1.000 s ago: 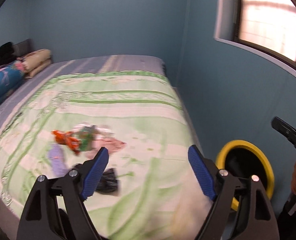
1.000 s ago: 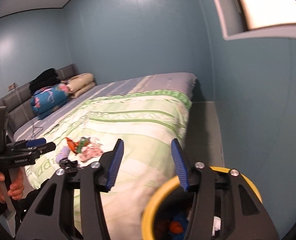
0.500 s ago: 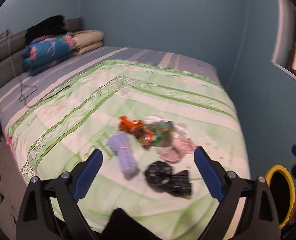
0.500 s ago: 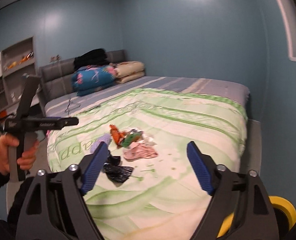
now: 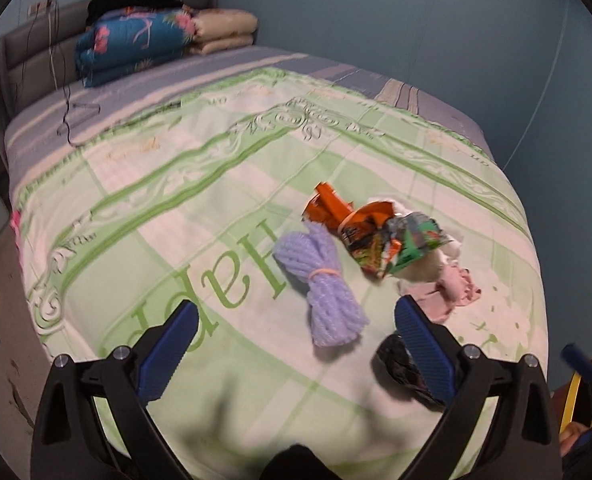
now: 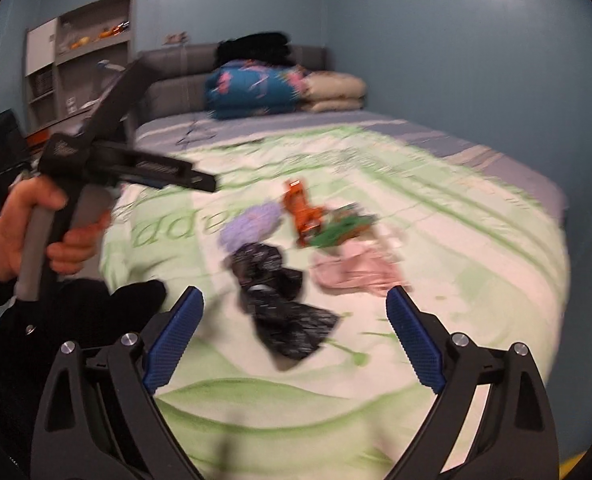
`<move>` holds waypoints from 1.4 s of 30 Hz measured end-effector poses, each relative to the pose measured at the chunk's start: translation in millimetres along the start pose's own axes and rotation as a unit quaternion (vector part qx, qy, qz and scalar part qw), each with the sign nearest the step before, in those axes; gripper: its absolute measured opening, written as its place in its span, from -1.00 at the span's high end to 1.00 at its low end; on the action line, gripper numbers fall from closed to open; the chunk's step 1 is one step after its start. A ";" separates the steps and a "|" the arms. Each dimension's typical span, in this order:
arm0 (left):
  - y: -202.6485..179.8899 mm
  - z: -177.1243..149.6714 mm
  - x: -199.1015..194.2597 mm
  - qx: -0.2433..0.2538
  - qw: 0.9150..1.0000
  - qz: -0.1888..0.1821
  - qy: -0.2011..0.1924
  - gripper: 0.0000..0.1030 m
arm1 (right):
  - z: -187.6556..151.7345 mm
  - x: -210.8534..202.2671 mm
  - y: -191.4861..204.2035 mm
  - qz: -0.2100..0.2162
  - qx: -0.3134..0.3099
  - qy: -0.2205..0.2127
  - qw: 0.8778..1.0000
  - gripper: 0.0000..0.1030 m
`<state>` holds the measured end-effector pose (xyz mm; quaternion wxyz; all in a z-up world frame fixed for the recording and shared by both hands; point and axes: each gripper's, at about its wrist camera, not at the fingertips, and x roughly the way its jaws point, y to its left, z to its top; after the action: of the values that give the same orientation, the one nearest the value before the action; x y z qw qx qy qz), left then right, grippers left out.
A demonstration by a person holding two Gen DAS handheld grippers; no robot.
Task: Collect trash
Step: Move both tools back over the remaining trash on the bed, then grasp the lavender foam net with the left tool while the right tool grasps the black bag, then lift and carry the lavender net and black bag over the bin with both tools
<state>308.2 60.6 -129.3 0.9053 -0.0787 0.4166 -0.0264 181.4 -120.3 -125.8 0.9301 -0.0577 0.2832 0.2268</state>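
A pile of trash lies on the green bedspread point(image 5: 200, 208): a purple mesh bundle point(image 5: 323, 280), an orange wrapper point(image 5: 330, 210), a green snack bag point(image 5: 406, 246), pink crumpled paper point(image 5: 452, 288) and a black plastic bag point(image 5: 402, 362). My left gripper point(image 5: 296, 350) is open and empty, just short of the purple bundle. My right gripper point(image 6: 292, 336) is open and empty, with the black bag point(image 6: 280, 304) between its fingers but apart from them. The purple bundle point(image 6: 252, 222), orange wrapper point(image 6: 302, 210) and pink paper point(image 6: 356, 272) lie beyond.
Folded blankets point(image 5: 136, 46) and pillows point(image 5: 224, 32) are stacked at the headboard. A cable point(image 5: 70, 120) lies on the bed's far left. A yellow bin rim point(image 5: 572, 396) shows at lower right. A grey shelf unit point(image 6: 76, 56) stands by the wall.
Both grippers swung left from the yellow bin toward the bed and moved closer to the trash pile. Both jaws opened wider. The bin has nearly left both views.
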 end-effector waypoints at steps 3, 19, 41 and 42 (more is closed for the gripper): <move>5.0 1.2 16.1 -0.007 1.000 0.002 0.008 -0.84 | 1.7 22.7 5.5 0.018 0.008 0.023 1.000 -0.70; 11.1 8.6 78.6 -0.023 0.998 -0.018 0.049 -0.84 | 7.2 104.3 22.0 0.011 -0.007 0.086 0.996 -0.58; 1.2 8.6 79.2 -0.021 0.997 -0.032 0.066 0.56 | 10.3 96.0 4.9 0.023 0.057 0.120 0.991 0.47; 0.7 9.0 74.1 -0.020 0.997 -0.034 0.062 0.57 | 11.8 90.5 4.3 0.024 0.060 0.117 0.991 0.47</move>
<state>363.2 54.0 -179.2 0.8746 -0.1088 0.4693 -0.0539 251.9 -78.5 -166.0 0.8867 -0.0216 0.4045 0.2230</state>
